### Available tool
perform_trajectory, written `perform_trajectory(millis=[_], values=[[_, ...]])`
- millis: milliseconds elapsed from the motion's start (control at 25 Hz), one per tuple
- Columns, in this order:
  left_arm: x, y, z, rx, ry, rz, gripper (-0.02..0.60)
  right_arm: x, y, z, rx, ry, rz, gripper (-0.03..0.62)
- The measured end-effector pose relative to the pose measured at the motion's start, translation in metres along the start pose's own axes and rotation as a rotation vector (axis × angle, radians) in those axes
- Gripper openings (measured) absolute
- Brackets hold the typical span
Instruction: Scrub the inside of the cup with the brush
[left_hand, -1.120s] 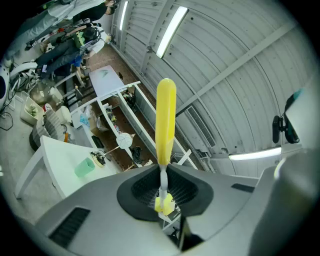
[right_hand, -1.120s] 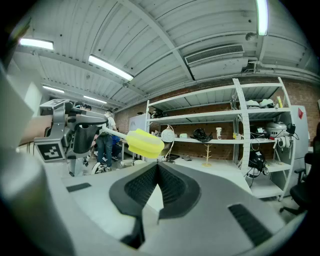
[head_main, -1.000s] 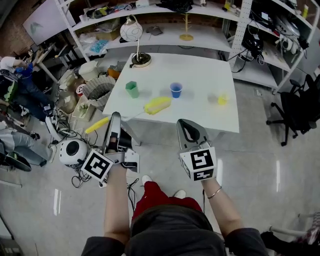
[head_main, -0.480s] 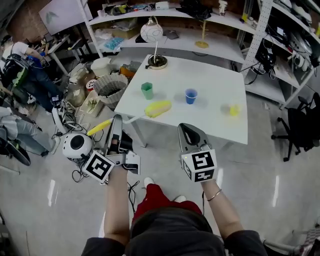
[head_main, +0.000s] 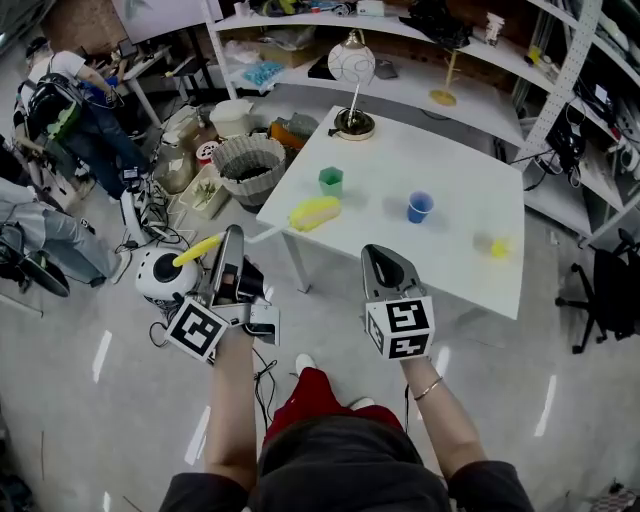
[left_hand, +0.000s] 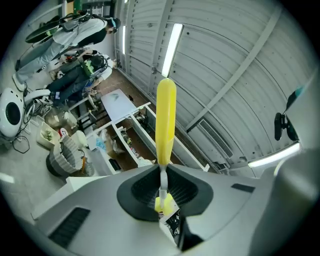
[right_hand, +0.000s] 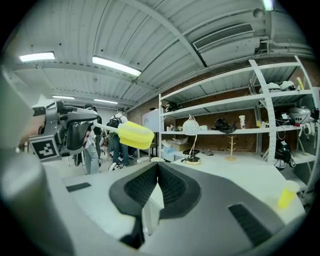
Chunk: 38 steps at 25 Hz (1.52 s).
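1. Brush (head_main: 314, 212) was clamped by its thin stem in the left gripper (head_main: 233, 234), its yellow head in the air near the table (head_main: 460, 165).
2. Right gripper (head_main: 376, 254) was closed and empty.
3. Green cup (head_main: 331, 181), blue cup (head_main: 420, 207) and yellow cup (head_main: 499, 247) stood apart on the table.

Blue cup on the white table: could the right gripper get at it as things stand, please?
Probably not yet. The right gripper hangs short of the near edge of the white table, jaws shut and empty, and the blue cup stands further in. Nothing blocks the way; stepping closer should do.
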<state>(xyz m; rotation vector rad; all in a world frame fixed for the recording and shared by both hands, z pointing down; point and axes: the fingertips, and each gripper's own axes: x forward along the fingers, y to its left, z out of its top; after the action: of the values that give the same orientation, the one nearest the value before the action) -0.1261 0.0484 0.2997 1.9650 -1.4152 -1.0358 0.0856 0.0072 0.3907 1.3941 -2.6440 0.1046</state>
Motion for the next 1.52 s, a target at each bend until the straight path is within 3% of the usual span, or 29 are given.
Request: perform_trajectory(millis=[640, 1000, 1280, 1520], values=[[0.043, 0.085, 0.048, 0.000, -0.010, 0.078, 0.043, 0.110, 0.014, -0.006, 0.014, 0.027, 0.012, 0.018], [0.074, 0.132, 0.067, -0.019, 0.011, 0.083, 0.043, 0.164, 0.007, -0.020, 0.054, 0.061, -0.037, 0.018], [0.093, 0.159, 0.072, -0.045, 0.037, 0.083, 0.043, 0.193, -0.006, -0.037, 0.069, 0.109, -0.128, 0.018], [0.101, 0.180, 0.073, -0.064, 0.053, 0.095, 0.043, 0.216, -0.005, -0.058, 0.092, 0.183, -0.138, 0.021]])
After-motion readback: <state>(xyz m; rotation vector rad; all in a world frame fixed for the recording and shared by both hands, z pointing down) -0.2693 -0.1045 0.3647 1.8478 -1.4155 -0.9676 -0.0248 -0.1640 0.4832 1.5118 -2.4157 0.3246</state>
